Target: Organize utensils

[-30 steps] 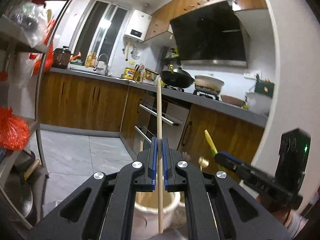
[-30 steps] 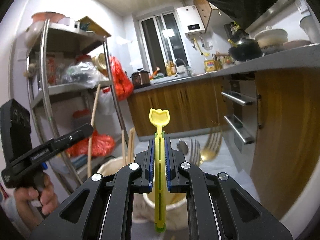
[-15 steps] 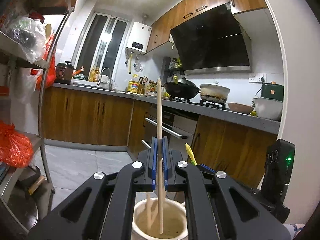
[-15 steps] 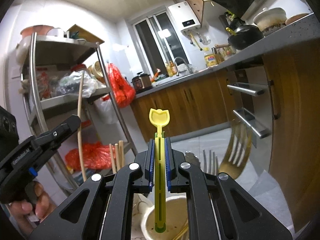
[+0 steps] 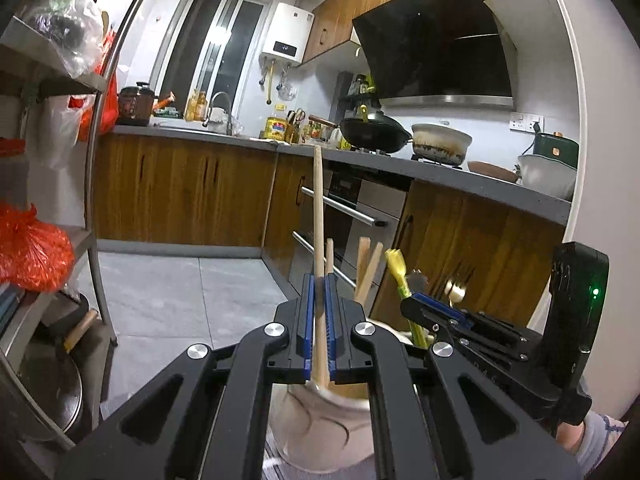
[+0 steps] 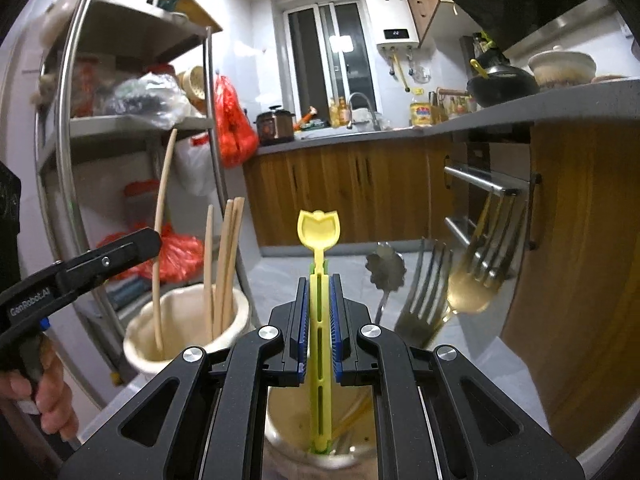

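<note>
My left gripper [image 5: 319, 292] is shut on a long wooden chopstick [image 5: 318, 216], its lower end inside a cream ceramic pot [image 5: 320, 432] that holds several other chopsticks [image 5: 368, 268]. My right gripper [image 6: 318, 292] is shut on a yellow plastic spoon [image 6: 319, 232], its lower end inside a second pot [image 6: 320, 436]. Metal forks [image 6: 424, 292], a gold spoon [image 6: 468, 292] and a flower-shaped spoon [image 6: 386, 270] stand in that pot. The cream pot with chopsticks [image 6: 184, 332] shows at left in the right wrist view, with the left gripper [image 6: 132, 246] on its chopstick [image 6: 162, 216].
A metal shelf rack [image 5: 96, 184] with bags stands on the left. Wooden cabinets [image 5: 180, 192] and a grey counter [image 5: 460, 176] with a wok and pots run along the back and right. Grey tiled floor [image 5: 168, 296] lies ahead.
Both grippers have lowered; the chopstick and the yellow spoon have gone deeper into their pots. The other chopsticks have come into the left view.
</note>
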Demonstrator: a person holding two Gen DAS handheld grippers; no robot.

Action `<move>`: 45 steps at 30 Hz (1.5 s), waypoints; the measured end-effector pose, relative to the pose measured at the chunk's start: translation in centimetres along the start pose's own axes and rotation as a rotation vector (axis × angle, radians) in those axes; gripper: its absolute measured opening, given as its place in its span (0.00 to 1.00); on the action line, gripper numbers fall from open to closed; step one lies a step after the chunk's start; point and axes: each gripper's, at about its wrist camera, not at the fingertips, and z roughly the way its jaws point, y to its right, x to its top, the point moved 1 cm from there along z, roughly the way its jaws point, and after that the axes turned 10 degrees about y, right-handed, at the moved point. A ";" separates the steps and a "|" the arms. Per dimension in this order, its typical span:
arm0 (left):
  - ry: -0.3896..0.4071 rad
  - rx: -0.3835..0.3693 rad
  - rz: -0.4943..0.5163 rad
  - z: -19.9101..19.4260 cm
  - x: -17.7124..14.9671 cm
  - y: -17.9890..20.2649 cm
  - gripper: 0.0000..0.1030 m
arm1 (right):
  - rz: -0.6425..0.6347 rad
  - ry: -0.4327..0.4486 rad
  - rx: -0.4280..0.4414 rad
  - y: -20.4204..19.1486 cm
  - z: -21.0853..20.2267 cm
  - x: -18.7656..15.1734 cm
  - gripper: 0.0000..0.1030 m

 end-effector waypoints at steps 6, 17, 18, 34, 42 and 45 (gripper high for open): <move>-0.024 -0.004 0.013 -0.1 -0.9 0.2 0.05 | -0.016 -0.011 0.008 -0.3 -1.4 -0.7 0.10; -0.057 0.008 -0.001 0.6 -1.8 -0.7 0.05 | -0.003 -0.078 0.041 0.2 -0.8 -1.3 0.10; -0.057 0.008 0.001 0.6 -1.8 -0.7 0.05 | -0.002 -0.082 0.044 0.1 -0.8 -1.3 0.10; -0.049 0.000 0.001 0.1 -1.1 -0.8 0.09 | -0.001 -0.040 0.029 0.4 -2.9 1.8 0.40; -0.008 0.025 0.031 -2.6 0.4 0.1 0.56 | 0.049 0.045 -0.067 3.1 -8.0 4.6 0.77; 0.005 0.032 0.040 -4.0 0.5 0.6 0.72 | 0.088 0.063 -0.084 3.9 -9.6 4.6 0.88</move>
